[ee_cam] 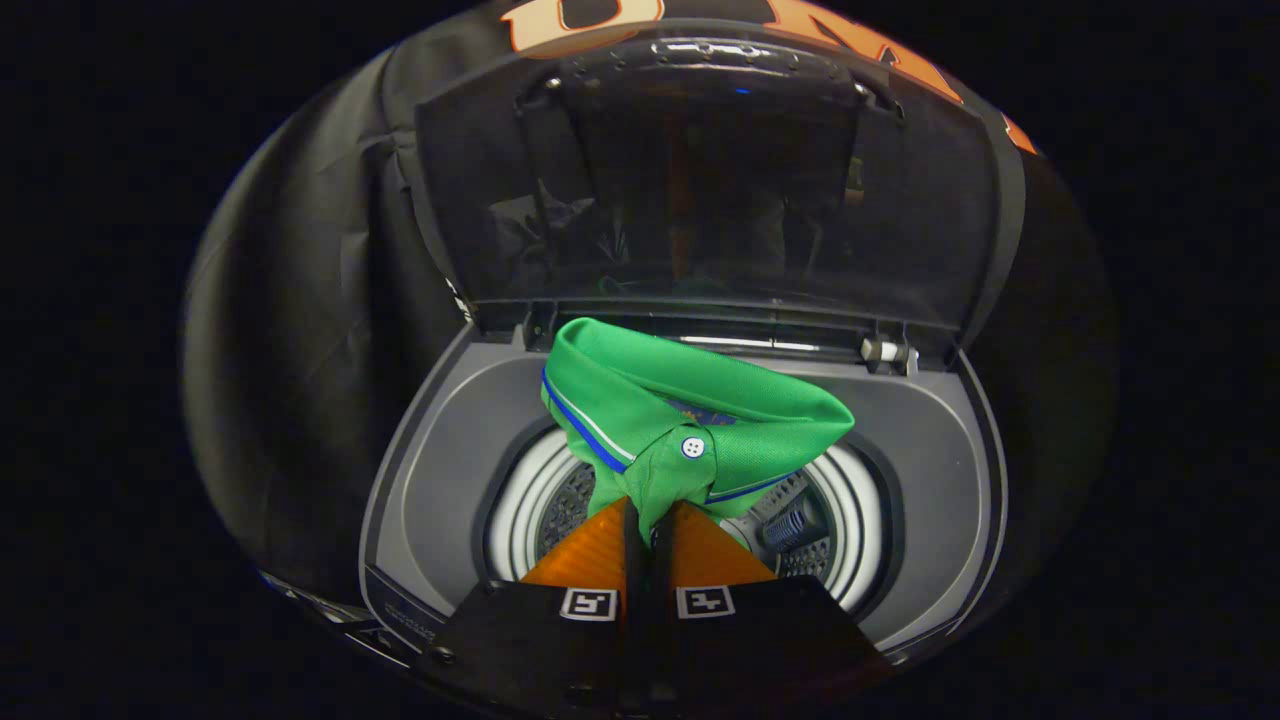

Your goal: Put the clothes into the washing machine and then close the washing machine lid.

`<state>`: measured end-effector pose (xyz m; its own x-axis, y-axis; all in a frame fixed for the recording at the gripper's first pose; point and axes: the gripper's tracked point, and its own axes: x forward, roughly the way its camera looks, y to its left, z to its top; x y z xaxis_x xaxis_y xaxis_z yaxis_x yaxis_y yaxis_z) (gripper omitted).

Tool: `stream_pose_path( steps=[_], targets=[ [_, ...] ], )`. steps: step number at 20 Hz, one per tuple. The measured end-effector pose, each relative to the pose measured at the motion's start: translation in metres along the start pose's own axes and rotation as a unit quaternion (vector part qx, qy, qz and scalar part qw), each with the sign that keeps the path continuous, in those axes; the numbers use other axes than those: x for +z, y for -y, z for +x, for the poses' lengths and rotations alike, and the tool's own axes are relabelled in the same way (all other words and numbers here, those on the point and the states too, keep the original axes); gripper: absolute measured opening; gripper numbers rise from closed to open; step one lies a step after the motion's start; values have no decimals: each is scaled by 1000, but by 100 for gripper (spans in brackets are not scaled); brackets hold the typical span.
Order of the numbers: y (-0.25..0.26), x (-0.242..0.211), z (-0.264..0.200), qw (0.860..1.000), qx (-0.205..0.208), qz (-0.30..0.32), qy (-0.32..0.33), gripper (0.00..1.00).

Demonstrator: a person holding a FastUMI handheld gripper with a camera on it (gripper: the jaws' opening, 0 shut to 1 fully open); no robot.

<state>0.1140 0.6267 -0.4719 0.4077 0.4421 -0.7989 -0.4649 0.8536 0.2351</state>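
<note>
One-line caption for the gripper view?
Fingers pinch a green polo shirt above the open washing machine drum.

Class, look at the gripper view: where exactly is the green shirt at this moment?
The green shirt is pinched between the shut jaws of the gripper, held above the washing machine's open drum, in front of the raised lid.
</note>
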Motion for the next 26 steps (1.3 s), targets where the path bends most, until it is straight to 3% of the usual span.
stream_pose_path(
  steps=[6,16,22,26],
  targets=[
    [2,-40,24,995,-11,54,-82,8],
    [9,-29,22,994,-34,64,-81,9],
    [9,-26,14,995,-38,49,-78,99],
    [9,-28,10,995,-38,47,-78,99]
  ],
)
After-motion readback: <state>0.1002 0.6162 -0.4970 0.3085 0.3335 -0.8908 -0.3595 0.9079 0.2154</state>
